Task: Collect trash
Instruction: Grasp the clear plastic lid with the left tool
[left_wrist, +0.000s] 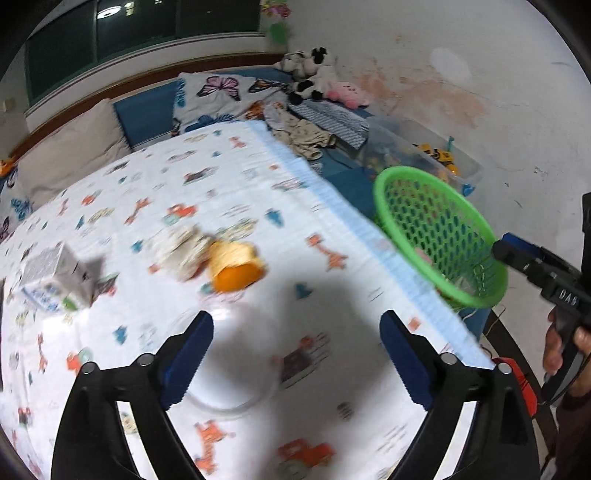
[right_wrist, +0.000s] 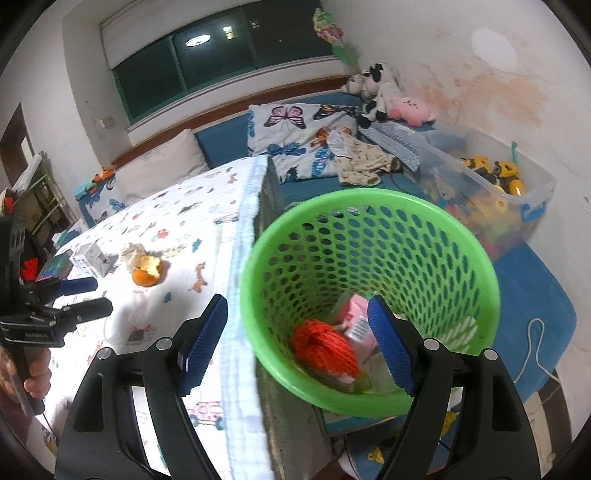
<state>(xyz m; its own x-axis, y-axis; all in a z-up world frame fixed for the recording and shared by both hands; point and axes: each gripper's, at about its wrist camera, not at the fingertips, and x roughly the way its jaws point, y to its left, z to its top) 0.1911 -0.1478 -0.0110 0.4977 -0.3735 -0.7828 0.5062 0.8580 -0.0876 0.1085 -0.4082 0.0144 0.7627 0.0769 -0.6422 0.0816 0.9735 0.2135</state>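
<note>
Both jaws spread; orange peel (left_wrist: 236, 269) untouched

Open left tool (left_wrist: 295, 354) above patterned cloth (left_wrist: 229, 177), orange peel (left_wrist: 236, 266) ahead.

Motion blur smears the crumpled whitish wad (left_wrist: 181, 254) beside the orange peel piece (left_wrist: 236, 267), while the green perforated plastic basket's (right_wrist: 369, 236) contents are partly hidden by its wall.

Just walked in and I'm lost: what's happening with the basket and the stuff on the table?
A person holds a gripper in each hand, clearing trash. Both grippers are open and empty. The right gripper hovers at the green basket, which already holds a red bundle and a pink packet. The left gripper is over the table, facing the orange peel and a small carton, not yet collected.
</note>
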